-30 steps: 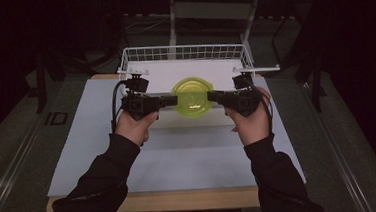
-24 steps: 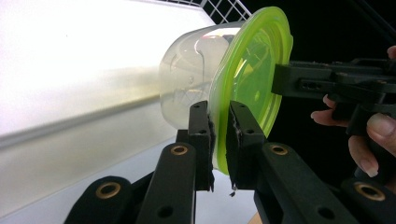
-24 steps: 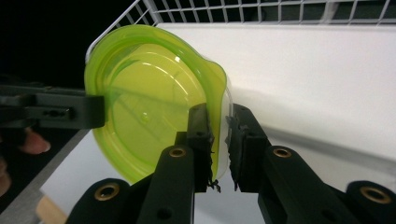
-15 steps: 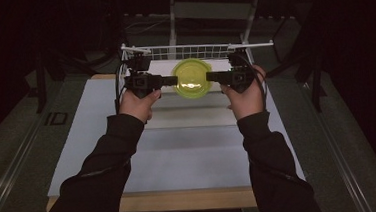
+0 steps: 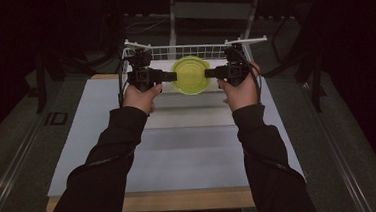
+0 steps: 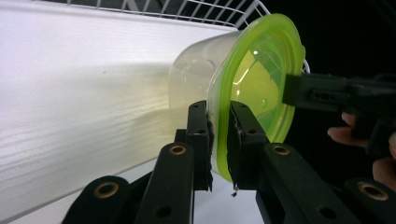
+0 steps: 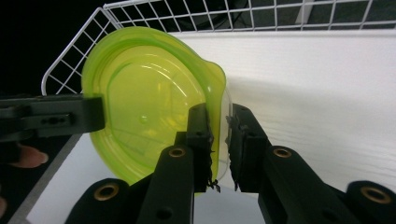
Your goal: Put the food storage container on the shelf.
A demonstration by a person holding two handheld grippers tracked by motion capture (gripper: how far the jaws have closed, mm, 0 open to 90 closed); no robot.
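Both claws are clenched on one thing: the left claw (image 5: 173,76) pinches the rim of a clear tub with a yellow-green lid (image 5: 191,74) at its nine o'clock edge, and the right claw (image 5: 209,74) pinches the same rim at three o'clock, so the tub hangs between them, neither hand nearer than the other. Going from big to small, the white table (image 5: 179,151) runs from the person's black sleeves (image 5: 259,146) up toward twelve o'clock, where a white wire basket (image 5: 192,51) stands at its far edge. The tub is carried above the table's far end, right at the basket's near side; whether it has crossed over the basket's near wall is hard to say from the high view. In the left gripper view the lid's edge (image 6: 219,135) sits squeezed between the two black jaws, with the clear body pointing away toward the basket wire (image 6: 205,9). In the right gripper view the lid's rim (image 7: 218,116) is clamped the same way, and the other claw (image 7: 70,116) bites the opposite edge. The line between the two grips runs nine to three, square to the way into the basket, so the coming move looks like a level push toward twelve o'clock with both hands kept in step.
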